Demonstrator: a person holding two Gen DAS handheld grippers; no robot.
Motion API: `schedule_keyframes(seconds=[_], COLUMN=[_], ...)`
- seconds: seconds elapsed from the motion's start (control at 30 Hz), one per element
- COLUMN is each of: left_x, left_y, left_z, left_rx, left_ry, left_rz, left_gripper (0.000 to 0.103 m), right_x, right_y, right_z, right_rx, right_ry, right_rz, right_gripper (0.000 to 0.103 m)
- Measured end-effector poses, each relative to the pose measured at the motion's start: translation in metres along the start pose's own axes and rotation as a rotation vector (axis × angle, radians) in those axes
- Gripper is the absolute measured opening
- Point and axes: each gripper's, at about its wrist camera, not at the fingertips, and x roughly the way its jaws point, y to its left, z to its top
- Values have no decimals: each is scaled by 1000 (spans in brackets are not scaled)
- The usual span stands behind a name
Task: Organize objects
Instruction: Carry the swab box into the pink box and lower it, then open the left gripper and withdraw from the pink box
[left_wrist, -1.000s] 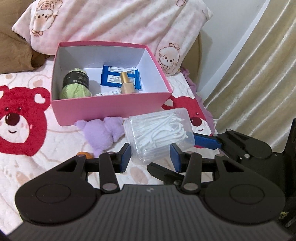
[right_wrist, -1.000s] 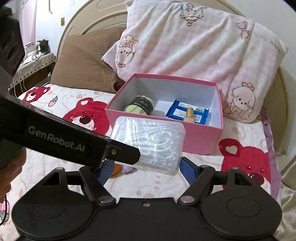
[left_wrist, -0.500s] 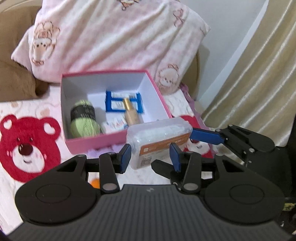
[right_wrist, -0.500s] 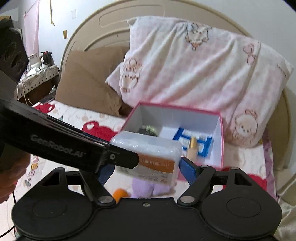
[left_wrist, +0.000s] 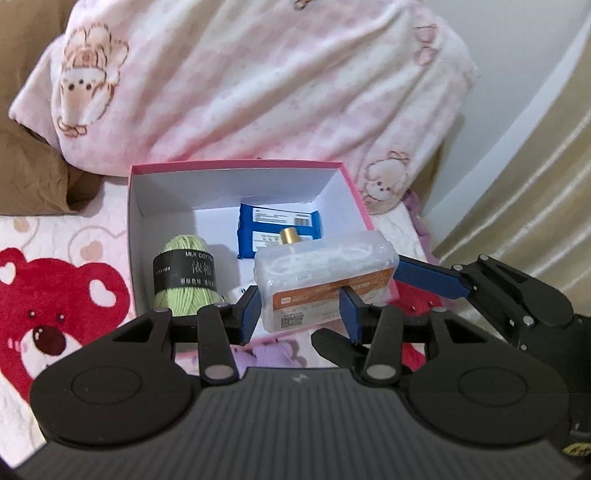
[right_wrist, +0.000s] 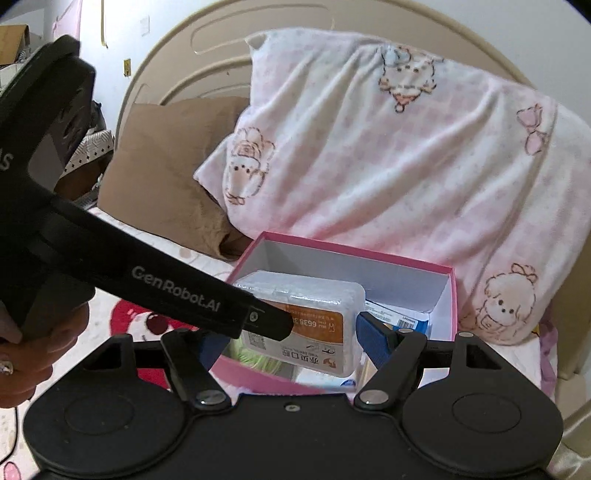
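Both grippers are engaged on one item: a clear plastic box of floss picks (left_wrist: 325, 280), which has been lifted off the bedspread, where it lay a second ago, and is now held over the near wall of the pink box (left_wrist: 364, 212). The left gripper (left_wrist: 301, 310) is seen clamped across the box's labelled near face. The right gripper (right_wrist: 291, 338) is seen with pads at the box's two ends, and its jaws are closing on it. Placement in the pink box is judged imminent.

Inside, a green yarn ball (left_wrist: 184, 275) fills the left corner; a blue packet (left_wrist: 279, 230) and a gold-capped bottle (left_wrist: 290, 236) lie toward the back. Free floor is limited and the bottle sits directly beneath the load. A purple plush toy (left_wrist: 269, 352) is left outside, beside the near wall.
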Motion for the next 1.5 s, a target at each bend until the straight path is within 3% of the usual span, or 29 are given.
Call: schedule_keyframes(seconds=[0.33, 0.53, 0.67, 0.93, 1.1, 1.5], left_x=[98, 144, 158, 170, 166, 92], left_y=[39, 56, 55, 56, 52, 20], left_z=[35, 34, 27, 25, 26, 22], left_rx=[-81, -146, -117, -142, -157, 66], left_ry=[133, 171, 171, 158, 133, 82], left_rz=[51, 86, 123, 146, 149, 177], left_gripper=[46, 47, 46, 46, 57, 70], right_x=[95, 145, 163, 182, 188, 103], right_y=[-48, -73, -82, -87, -95, -81], right_z=[3, -9, -16, -17, -17, -3], right_rx=[65, 187, 228, 205, 248, 118], right_ry=[89, 156, 191, 246, 274, 194], right_rz=[54, 77, 100, 101, 110, 94], right_gripper=[78, 78, 78, 76, 74, 74])
